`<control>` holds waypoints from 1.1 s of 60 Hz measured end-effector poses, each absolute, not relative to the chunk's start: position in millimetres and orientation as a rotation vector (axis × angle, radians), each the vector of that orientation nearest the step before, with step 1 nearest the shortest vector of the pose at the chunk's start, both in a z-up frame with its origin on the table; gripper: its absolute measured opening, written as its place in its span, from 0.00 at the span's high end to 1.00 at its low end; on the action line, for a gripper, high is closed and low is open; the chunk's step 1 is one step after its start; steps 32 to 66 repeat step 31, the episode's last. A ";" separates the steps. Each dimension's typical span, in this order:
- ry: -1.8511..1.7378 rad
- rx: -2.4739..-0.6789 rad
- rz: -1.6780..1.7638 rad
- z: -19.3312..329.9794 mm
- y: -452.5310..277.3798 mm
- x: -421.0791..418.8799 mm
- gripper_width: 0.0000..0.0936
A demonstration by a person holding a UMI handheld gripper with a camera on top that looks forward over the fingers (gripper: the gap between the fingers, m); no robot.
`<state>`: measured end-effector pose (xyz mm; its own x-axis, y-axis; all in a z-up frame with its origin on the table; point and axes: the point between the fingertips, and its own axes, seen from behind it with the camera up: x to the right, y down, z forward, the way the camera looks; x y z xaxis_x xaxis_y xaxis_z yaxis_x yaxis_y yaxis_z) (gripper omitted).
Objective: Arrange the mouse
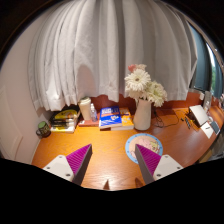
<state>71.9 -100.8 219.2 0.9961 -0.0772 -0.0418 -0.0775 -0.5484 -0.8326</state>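
Above wooden table (95, 150), tool (112, 160) hovers, fingers wide apart, nothing between; round mat (142, 148) just ahead, flower vase (143, 112) beyond, white curtains (100, 50) behind.

A wooden desk (100, 150) stood before pale curtains (100, 45). On it a vase of white flowers (143, 100) rose beside stacked books (112, 118), with a round patterned coaster (141, 149) nearer. A small jar (43, 128) sat toward the far end by more books (66, 120)
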 end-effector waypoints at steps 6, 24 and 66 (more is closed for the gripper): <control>0.092 -2.136 0.022 230.5 -122.5 41.7 0.08; -0.038 -2.156 0.019 230.5 -170.8 -19.9 0.08; -0.061 -2.156 0.022 230.4 -178.6 -33.9 0.08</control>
